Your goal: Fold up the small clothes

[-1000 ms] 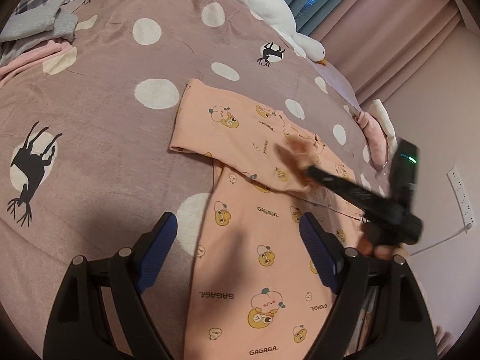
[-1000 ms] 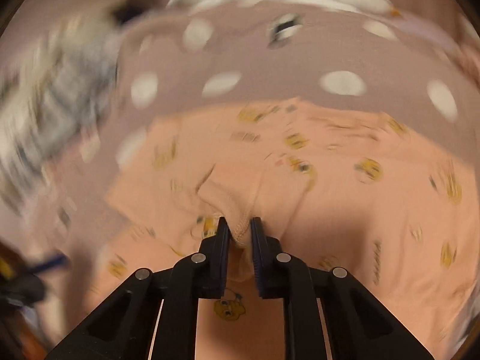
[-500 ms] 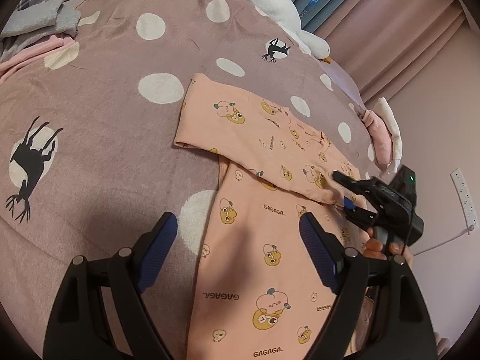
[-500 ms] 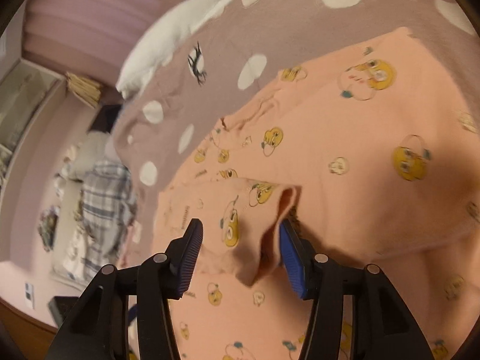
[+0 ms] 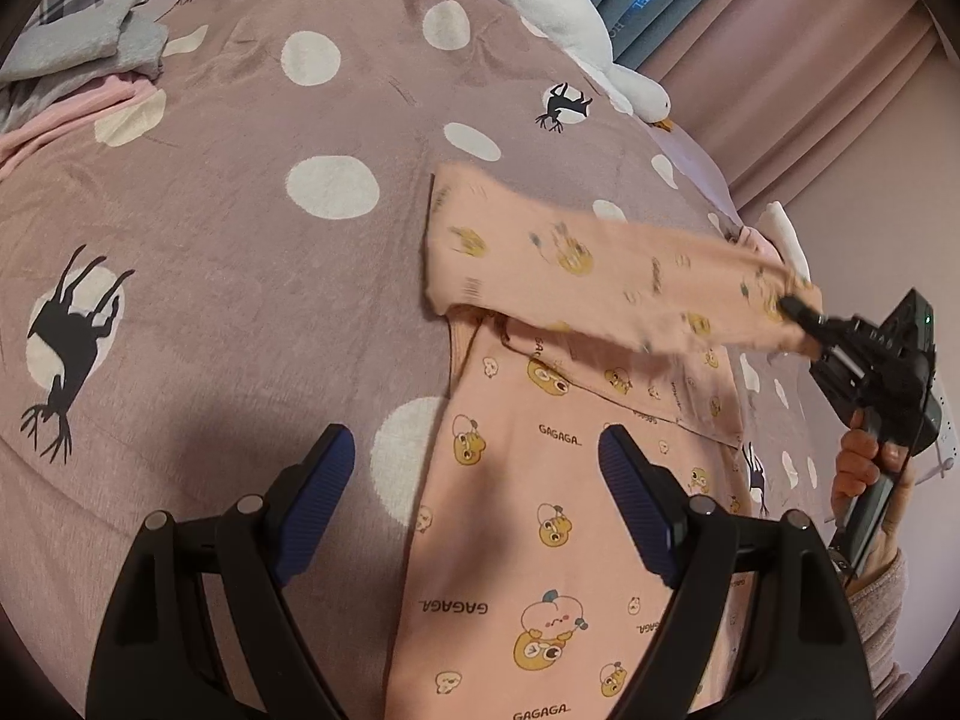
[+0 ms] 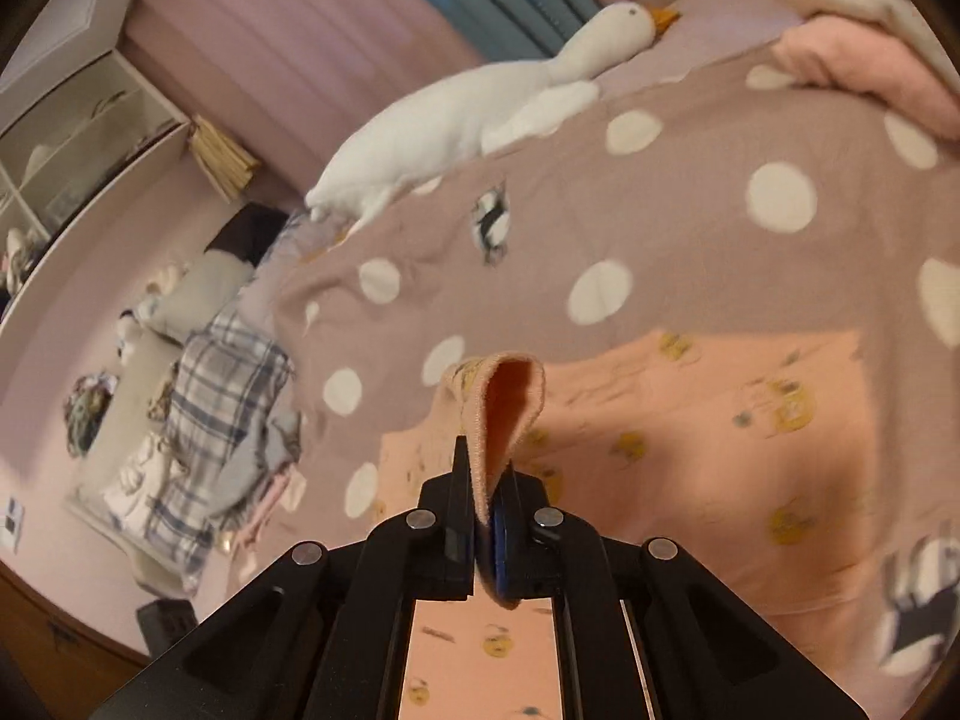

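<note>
Currently, your pink cartoon-print garment (image 5: 558, 540) lies flat on the mauve polka-dot bedspread (image 5: 240, 276), its body running toward the left wrist camera. One sleeve (image 5: 600, 282) is raised off the fabric and stretched sideways above the upper part of the garment; motion blur hides its print detail. Your right gripper (image 5: 795, 309) is clamped on the cuff (image 6: 504, 402): in the right wrist view the two jaws stand pressed together with the ribbed cuff edge pinched between them, and the loose cuff opening arches above the fingertips. Your right hand (image 5: 864, 468) grips the handle of that tool at the right edge of the left wrist view. Your left gripper (image 5: 477, 471) hovers above the lower body of the garment with its blue-padded fingers (image 5: 318, 492) spread wide apart and nothing between them; one finger sits over the bedspread, the other over pink fabric. Farther out, a white plush goose (image 6: 480, 108) lies along the far edge of the bed, beside pink curtains (image 6: 312, 18) and a teal curtain (image 5: 636, 6). A plaid garment (image 6: 222, 396) and other clothes sit heaped at the bed's side, with a folded grey item (image 5: 78, 45) near them.
</note>
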A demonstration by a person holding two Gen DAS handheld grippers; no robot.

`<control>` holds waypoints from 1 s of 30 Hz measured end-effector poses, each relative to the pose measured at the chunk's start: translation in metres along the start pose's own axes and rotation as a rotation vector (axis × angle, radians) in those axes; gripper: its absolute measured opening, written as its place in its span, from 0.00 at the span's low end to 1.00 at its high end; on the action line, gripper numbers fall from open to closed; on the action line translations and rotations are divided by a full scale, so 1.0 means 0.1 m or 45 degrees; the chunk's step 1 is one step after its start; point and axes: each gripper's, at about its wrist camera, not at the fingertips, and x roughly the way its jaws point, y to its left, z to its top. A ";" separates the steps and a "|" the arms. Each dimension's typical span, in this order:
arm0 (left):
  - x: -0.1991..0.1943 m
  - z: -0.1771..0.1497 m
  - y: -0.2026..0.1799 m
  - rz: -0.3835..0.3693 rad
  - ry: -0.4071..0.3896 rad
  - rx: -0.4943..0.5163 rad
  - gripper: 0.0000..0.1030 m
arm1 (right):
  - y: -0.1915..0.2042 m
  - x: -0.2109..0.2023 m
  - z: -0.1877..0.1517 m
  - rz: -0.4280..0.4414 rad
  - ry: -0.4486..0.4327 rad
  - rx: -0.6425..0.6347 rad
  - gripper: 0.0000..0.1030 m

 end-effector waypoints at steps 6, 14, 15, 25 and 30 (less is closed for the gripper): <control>0.14 0.15 -0.15 0.013 0.011 0.070 0.81 | -0.59 0.14 -0.12 -0.232 0.073 0.109 0.06; 0.51 0.51 -0.54 -0.032 0.032 0.203 0.81 | -0.77 0.12 -0.21 -0.567 0.029 0.064 0.14; 0.56 0.54 -0.58 -0.030 0.032 0.217 0.80 | -0.73 0.09 -0.21 -0.531 0.011 0.037 0.14; 1.26 0.51 -0.48 0.137 0.174 0.264 0.35 | -0.61 0.45 -0.48 -0.487 0.198 -0.236 0.14; 1.23 0.50 -0.41 0.110 0.167 0.286 0.34 | -0.74 0.46 -0.54 -0.478 0.195 -0.215 0.13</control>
